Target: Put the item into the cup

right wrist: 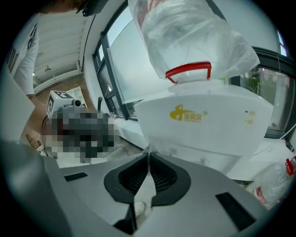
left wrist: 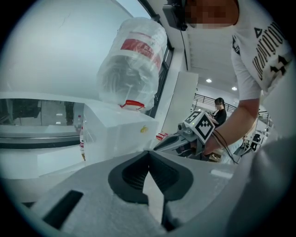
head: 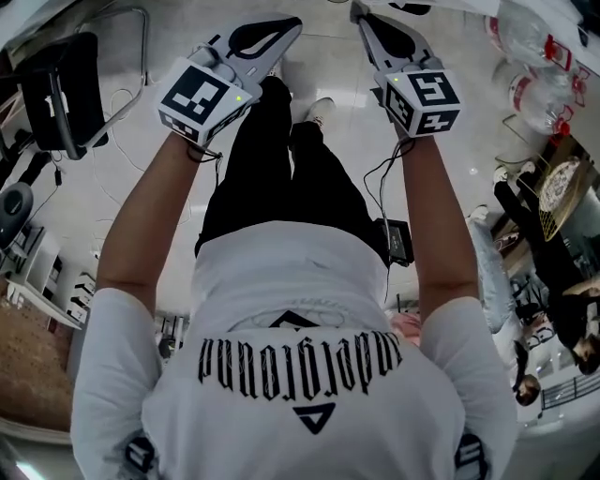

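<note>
No cup and no loose item shows in any view. In the head view my left gripper (head: 286, 23) and right gripper (head: 361, 13) are held out side by side over the pale floor, beyond the person's legs. In the left gripper view the left gripper (left wrist: 148, 153) has its jaws closed tip to tip with nothing between them. The right gripper (right wrist: 148, 155) in its own view is likewise shut and empty. Both point at a white water dispenser (right wrist: 203, 120) topped by an upturned bottle (right wrist: 185, 32) in plastic wrap.
The dispenser (left wrist: 115, 129) and its bottle (left wrist: 132, 65) stand close ahead by a window. Wrapped water bottles (head: 534, 89) lie at the head view's upper right. A black chair (head: 61, 89) stands at the left. People (head: 562, 272) sit at the right.
</note>
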Demonstrator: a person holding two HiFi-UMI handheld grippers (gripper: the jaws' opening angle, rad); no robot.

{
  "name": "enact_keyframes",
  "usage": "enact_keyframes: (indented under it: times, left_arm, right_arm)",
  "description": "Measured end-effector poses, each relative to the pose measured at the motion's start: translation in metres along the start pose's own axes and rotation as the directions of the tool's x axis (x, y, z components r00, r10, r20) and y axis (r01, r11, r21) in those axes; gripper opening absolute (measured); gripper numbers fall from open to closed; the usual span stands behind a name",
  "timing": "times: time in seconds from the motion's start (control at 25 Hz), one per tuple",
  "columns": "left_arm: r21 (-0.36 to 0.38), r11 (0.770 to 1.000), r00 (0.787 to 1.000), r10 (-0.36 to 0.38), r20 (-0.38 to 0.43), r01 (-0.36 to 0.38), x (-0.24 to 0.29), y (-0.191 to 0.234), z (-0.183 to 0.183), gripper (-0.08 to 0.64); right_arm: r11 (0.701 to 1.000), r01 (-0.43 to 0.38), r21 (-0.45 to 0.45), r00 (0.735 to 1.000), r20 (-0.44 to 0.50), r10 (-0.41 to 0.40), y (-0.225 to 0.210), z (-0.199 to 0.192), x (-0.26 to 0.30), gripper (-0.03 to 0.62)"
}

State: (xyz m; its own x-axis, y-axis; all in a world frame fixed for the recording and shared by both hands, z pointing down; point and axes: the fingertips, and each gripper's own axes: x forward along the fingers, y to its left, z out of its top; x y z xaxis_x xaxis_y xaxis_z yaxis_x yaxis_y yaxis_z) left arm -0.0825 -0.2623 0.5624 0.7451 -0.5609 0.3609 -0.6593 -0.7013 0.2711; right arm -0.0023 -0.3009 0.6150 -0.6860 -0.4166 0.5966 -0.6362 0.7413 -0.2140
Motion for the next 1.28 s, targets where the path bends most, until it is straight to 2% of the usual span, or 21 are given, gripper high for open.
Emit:
enact_keyframes:
  times: [0.4,0.56,0.84,1.08,1.28]
  left_arm:
    - [-0.01,1.0,1.0,0.012,-0.023,-0.013,0.033,0.028,-0.032,0.015]
    - [-0.039,0.999,0.999,0.035,-0.016,-0.036,0.044,0.04,-0.038,0.015]
    - [-0.019,1.0,0.999,0.024,-0.045,-0.025,0.049,0.059,-0.062,0.015]
    - [-0.019,0.999,0.999,0.03,-0.043,-0.03,0.06,0.069,-0.068,0.015]
    - [-0.016,0.999,0.998,0.032,-0.049,-0.033,0.066,0.073,-0.077,0.015]
  right_arm:
    - [1.0,0.015,-0.005,0.996,-0.085,-0.015,-0.027,-0.048,0.049,0.023]
    - [1.0,0.01,-0.017,0.993,-0.121,-0.012,-0.035,-0.066,0.067,0.024]
    - [0.999,0.019,-0.04,0.988,-0.152,-0.025,-0.045,-0.083,0.098,0.023]
    - [0.998,0.04,-0.048,0.982,-0.185,-0.048,-0.061,-0.1,0.127,0.023]
    - [0.998,0.068,-0.016,0.979,-0.191,-0.07,-0.076,-0.108,0.14,0.025]
